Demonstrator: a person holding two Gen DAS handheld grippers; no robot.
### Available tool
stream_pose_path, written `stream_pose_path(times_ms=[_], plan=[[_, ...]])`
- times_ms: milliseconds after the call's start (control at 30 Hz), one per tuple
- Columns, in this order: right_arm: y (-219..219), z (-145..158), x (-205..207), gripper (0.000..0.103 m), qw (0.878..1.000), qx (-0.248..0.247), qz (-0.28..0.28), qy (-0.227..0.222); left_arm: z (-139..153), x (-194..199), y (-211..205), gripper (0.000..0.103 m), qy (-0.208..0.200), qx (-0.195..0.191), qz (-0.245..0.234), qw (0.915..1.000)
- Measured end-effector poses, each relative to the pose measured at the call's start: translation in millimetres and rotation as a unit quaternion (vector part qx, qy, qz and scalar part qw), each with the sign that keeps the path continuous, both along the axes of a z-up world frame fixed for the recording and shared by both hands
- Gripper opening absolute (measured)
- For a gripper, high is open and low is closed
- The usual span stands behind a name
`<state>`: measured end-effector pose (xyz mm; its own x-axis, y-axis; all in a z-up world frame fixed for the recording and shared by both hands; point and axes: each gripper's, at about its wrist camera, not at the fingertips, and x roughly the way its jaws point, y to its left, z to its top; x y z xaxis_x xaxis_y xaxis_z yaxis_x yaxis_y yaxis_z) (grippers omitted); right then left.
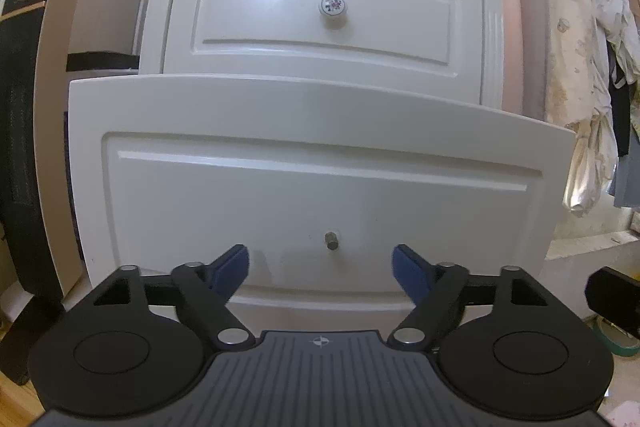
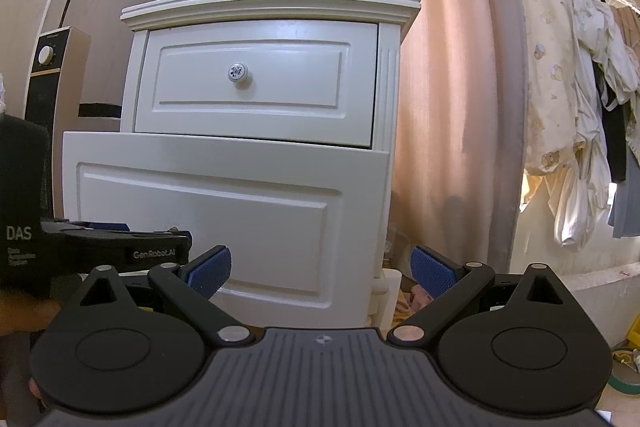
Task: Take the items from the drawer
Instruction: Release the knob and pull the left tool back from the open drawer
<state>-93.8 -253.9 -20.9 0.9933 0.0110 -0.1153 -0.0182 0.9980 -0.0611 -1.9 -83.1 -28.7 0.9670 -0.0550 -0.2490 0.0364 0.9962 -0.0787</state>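
Lower drawer (image 1: 316,187) of nightstand (image 2: 264,7) pulled out.
Your left gripper (image 1: 321,267) faces its bare knob stud (image 1: 331,239), spread, empty; your right gripper (image 2: 322,269) likewise released.

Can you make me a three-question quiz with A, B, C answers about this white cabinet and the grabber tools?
1. Where is the flowered knob?
A. upper drawer
B. lower drawer
C. curtain

2. What colour are the pads on the left tool?
A. red
B. blue
C. green

3. How is the lower drawer?
A. shut flush
B. missing
C. pulled out

Answers:
1 A, the knob sits mid-panel on the upper drawer.
2 B, both pads look blue.
3 C, its front stands forward of the nightstand; only a bare metal stud shows there.
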Motion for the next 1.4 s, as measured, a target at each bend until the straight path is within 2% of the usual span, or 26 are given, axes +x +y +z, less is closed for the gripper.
stream_pose_path(times_ms=[100,167,533,700,1000,1167,1267,1400], plan=[[2.2,1.0,0.4,0.103,1.0,-0.002,0.002,0.0,2.3,-4.8,1.5,0.1,-0.01,0.007,0.009,0.9999],[4.4,1.3,0.9,0.103,1.0,-0.006,0.003,-0.001,4.7,-8.8,2.8,0.103,-0.021,0.017,0.014,0.9995],[9.1,15.6,4.5,0.103,1.0,-0.001,0.014,-0.004,28.2,-20.3,20.5,0.103,-0.057,0.051,-0.014,0.9969],[8.1,26.2,16.9,0.103,0.999,0.02,0.035,0.006,49.1,-14.0,38.1,0.103,-0.054,0.022,-0.029,0.9979],[12.8,54.0,40.1,0.103,0.999,0.017,0.036,-0.019,83.9,-8.6,57.2,0.103,-0.079,0.041,-0.054,0.9945],[11.6,70.5,58.5,0.103,0.999,-0.019,0.05,-0.008,100.9,0.1,67.5,0.103,-0.09,0.057,-0.068,0.992],[6.0,81.9,70.5,0.103,0.997,-0.026,0.073,0.008,105.9,10.1,77.3,0.103,-0.099,0.038,-0.057,0.9927],[1.9,93.7,91.8,0.103,0.992,-0.018,0.122,0.032,106.3,33.3,87.1,0.103,-0.076,0.016,-0.076,0.9941]])
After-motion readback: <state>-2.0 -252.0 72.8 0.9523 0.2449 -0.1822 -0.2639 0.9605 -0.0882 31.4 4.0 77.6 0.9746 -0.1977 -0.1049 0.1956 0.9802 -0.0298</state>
